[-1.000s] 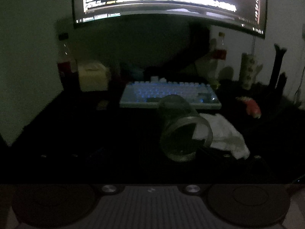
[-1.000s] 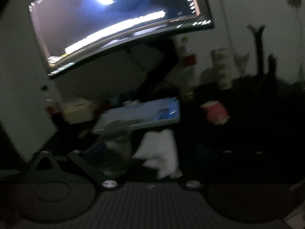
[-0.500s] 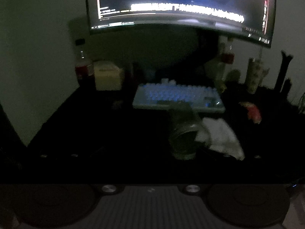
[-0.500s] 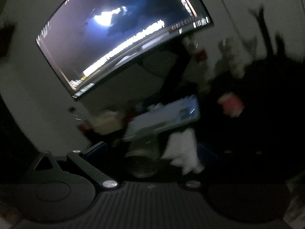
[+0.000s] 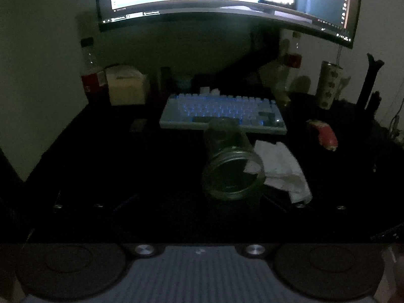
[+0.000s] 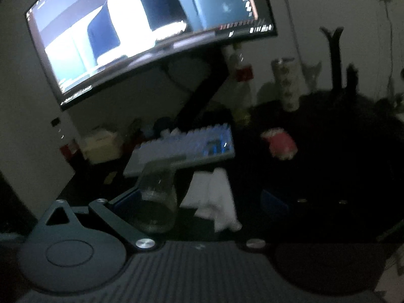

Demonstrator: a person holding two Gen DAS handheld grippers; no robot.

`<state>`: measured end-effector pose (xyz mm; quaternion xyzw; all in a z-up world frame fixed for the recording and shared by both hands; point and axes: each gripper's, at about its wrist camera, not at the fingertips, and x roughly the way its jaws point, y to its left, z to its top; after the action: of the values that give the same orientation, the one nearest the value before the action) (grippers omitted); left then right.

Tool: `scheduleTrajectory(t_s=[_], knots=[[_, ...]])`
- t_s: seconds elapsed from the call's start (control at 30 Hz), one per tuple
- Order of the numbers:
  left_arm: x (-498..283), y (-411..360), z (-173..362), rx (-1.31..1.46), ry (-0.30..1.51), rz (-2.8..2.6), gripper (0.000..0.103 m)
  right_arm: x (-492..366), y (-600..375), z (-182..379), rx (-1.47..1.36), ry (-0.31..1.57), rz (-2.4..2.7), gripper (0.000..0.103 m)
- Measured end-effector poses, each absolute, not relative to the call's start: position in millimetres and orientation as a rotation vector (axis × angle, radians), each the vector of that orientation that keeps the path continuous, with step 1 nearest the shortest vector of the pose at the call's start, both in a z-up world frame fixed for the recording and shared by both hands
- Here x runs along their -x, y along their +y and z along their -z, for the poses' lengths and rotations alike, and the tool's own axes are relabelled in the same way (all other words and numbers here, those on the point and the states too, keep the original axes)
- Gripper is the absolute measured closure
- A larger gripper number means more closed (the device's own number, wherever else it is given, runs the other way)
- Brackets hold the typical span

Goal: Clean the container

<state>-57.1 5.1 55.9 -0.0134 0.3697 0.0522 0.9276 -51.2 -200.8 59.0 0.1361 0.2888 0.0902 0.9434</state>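
Left wrist view: a clear glass jar (image 5: 231, 159) lies on its side on the dark worktop (image 5: 113, 166), its open mouth turned toward the camera, its base close to the front edge of a white keyboard with blue backlight (image 5: 223, 113). A crumpled white cloth (image 5: 280, 169) lies just right of the jar, touching its rim. The left claw (image 5: 199, 202) is lost in darkness; whether its fingers stand wide or narrow cannot be told. A curved lit monitor (image 5: 222, 0) hangs above the keyboard. At the back left stand a clear bottle with a red label (image 5: 92, 75) and a pale yellow box (image 5: 126, 85); at right, a patterned tall tumbler (image 5: 329, 85) and a red and white object (image 5: 323, 135) lying on the worktop. Right wrist view, tilted and blurred: the jar (image 6: 157, 199) sits at lower left, the cloth (image 6: 214, 199) just beside it on the right. A dark finger (image 6: 126, 199) with a blue pad reaches to the jar's left side, seemingly touching it. The right claw (image 6: 199, 202) has its jaws set wide apart, its right finger (image 6: 274, 203) standing clear of the cloth, nothing held between them. The keyboard (image 6: 184, 149) and monitor (image 6: 151, 30) lie behind.
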Motion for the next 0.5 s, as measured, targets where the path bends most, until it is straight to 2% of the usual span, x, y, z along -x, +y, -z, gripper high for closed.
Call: scheduleTrajectory(t_s=[0.23,0.5], knots=[[60.6,4.0,-54.6,0.027,0.756,-0.077,0.000,33.9,-193.9,-40.6,-0.217,0.750,-0.210,0.003],[61.0,9.9,-55.1,0.043,0.761,-0.077,0.000,37.5,-199.2,-40.2,-0.236,0.754,-0.207,0.003]])
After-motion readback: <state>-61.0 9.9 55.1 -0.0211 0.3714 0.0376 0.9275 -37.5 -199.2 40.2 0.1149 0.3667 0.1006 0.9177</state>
